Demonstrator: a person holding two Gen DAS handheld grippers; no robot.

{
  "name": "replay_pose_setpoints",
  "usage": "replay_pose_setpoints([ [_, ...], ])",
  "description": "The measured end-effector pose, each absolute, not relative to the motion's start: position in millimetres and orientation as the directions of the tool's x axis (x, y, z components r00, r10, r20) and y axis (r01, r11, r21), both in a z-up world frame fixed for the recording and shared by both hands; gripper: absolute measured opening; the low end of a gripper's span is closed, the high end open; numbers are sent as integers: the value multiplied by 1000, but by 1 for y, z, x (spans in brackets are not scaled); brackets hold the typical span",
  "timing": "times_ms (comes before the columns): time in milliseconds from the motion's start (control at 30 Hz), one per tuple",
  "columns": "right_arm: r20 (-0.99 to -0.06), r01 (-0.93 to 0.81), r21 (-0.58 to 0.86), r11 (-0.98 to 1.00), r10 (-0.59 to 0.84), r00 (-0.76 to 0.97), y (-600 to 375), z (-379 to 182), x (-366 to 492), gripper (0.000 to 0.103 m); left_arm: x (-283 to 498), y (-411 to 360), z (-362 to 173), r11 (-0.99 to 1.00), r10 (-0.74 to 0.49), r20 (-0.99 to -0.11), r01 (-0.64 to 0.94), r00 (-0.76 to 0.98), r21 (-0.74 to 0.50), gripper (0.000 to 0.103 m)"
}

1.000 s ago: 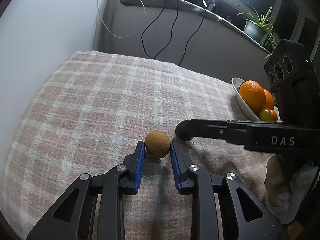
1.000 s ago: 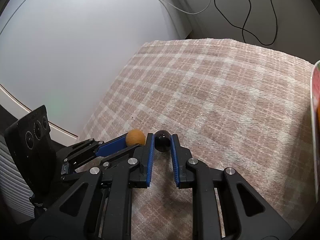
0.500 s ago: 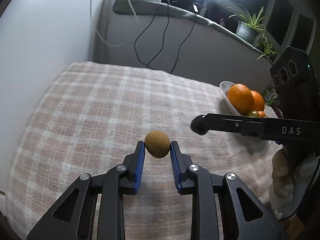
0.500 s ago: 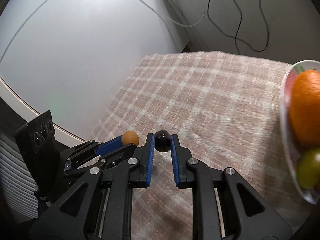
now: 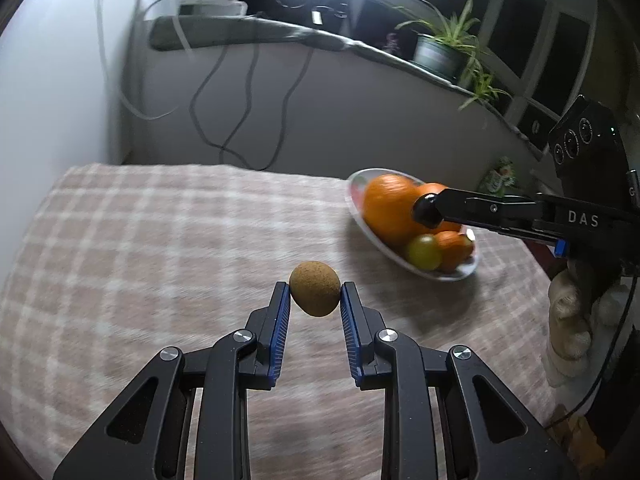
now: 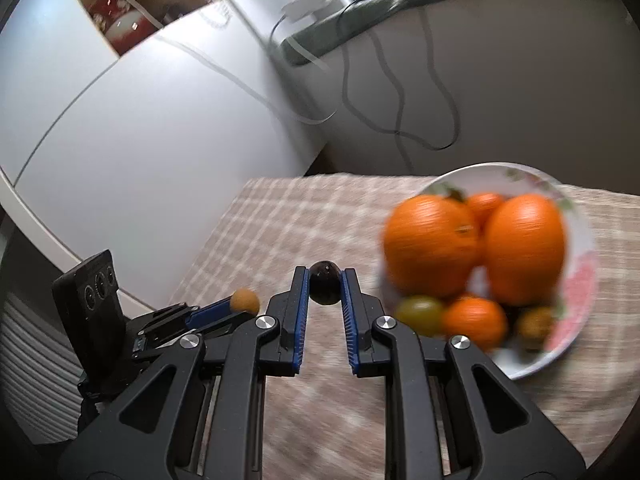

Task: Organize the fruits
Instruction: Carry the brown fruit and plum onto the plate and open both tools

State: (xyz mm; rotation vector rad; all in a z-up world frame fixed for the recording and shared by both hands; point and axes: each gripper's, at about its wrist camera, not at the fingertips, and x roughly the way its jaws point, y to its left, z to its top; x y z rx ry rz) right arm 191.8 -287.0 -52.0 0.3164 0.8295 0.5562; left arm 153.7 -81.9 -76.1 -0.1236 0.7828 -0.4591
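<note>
Claws (image 5: 315,294) (image 6: 325,282) — kiwi (image 5: 315,288), perhaps grape (image 6: 325,283)

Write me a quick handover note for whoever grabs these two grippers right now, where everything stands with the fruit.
Left gripper: shut on the brown kiwi, held clear of the checked cloth.
Right gripper: shut on the small dark fruit, held in the air beside the plate.
Plate on the cloth's far right side: already holds two large oranges, smaller orange fruits, a green one and a brownish one.
Done: both loose fruits picked up; no other fruit shows on the cloth.
Left: set the dark fruit, then the kiwi, onto the plate, probably in the nearer gaps, and open the fingers.
</note>
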Motion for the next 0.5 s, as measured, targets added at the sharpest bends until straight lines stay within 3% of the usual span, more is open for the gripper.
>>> replay_pose_setpoints([
  [500, -651, -182, 360, 915, 386, 654, -380, -60, 186, 17, 165, -169, -55, 842, -512, -632, 486, 581, -235, 24],
])
